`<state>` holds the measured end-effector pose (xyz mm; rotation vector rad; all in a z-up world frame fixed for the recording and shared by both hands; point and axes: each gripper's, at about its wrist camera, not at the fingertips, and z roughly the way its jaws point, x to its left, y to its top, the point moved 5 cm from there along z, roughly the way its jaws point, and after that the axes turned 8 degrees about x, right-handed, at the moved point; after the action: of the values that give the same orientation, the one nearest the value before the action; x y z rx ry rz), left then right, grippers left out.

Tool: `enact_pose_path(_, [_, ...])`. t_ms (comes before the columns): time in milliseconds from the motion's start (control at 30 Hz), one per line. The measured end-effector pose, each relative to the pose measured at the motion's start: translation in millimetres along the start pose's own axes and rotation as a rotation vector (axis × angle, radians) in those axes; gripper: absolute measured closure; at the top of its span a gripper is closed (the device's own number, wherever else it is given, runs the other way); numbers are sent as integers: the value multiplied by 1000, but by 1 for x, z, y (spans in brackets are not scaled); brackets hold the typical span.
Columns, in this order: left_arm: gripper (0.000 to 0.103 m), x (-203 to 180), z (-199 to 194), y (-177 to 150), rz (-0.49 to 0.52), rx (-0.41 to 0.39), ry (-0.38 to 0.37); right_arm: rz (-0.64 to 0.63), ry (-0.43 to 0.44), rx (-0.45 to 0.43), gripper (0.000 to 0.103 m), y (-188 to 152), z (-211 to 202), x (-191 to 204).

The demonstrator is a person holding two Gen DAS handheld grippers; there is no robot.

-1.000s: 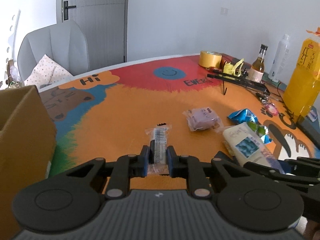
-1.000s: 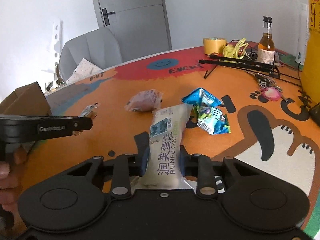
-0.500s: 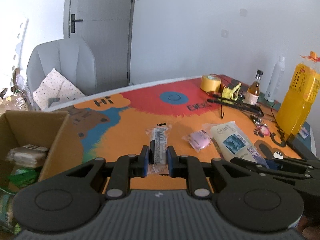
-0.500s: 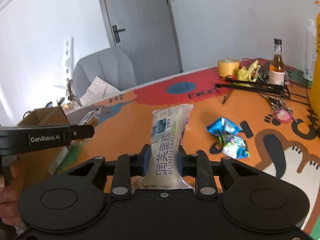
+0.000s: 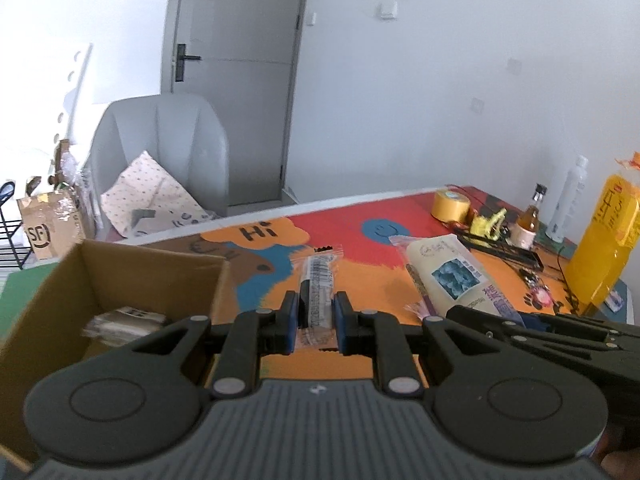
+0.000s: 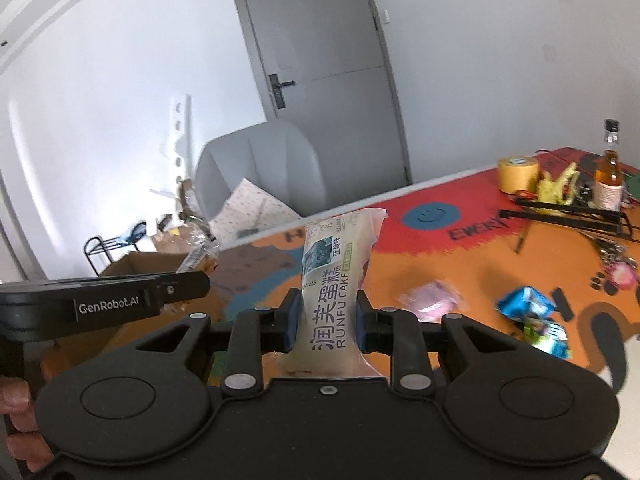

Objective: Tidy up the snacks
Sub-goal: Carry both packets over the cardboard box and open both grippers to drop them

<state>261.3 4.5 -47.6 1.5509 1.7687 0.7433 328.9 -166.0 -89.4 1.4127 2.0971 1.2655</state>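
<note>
- At the bottom centre of the left wrist view, left gripper (image 5: 316,316): jaws pinched nearly shut on a slim clear-wrapped snack bar (image 5: 317,280), which sticks out forward, clear of the table.
- Lower left of the same view, cardboard box (image 5: 48,312): open at the top, a wrapped packet (image 5: 124,322) lying inside. The box stands just left of the gripper.
- Lower centre of the right wrist view, right gripper (image 6: 326,322): pads pressed narrowly on the lower part of a white cake pack (image 6: 340,276) printed "RUNFU CAKE". The pack stands upright between them, off the table.
- Right half of that view, on the orange table mat (image 6: 460,264): pink snack packet (image 6: 430,300) near the gripper, blue snack packets (image 6: 534,312) further right.
- Far right of the mat: yellow tape roll (image 6: 518,174), brown glass bottle (image 6: 610,172).
- Behind the table, mid-frame: grey chair (image 6: 260,168); beyond it a grey door (image 6: 324,68).
</note>
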Motion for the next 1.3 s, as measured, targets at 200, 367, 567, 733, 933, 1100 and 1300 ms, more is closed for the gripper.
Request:
enact_pose_path(200, [85, 30, -16, 5, -39, -26, 30, -33, 36, -3, 77, 9, 6, 27])
enact_pose_path(367, [85, 60, -24, 3, -76, -30, 65, -59, 65, -8, 77, 14, 13, 51])
enact_pose_path(567, [85, 91, -31, 2, -113, -35, 102, -81, 100, 5, 77, 17, 26, 76])
enact_pose_path(733, [85, 112, -35, 1, -143, -35, 121, -109, 123, 11, 77, 21, 32, 96])
enact_pose_path(933, [85, 131, -35, -3, -175, -25, 136, -141, 143, 19, 77, 25, 37, 117])
enact_pose_path(1100, [80, 146, -34, -6, -207, -3, 151, -157, 160, 32, 77, 26, 43, 132])
enact_pose_path(1300, [49, 153, -46, -7, -217, -35, 146, -150, 168, 58, 77, 23, 53, 147])
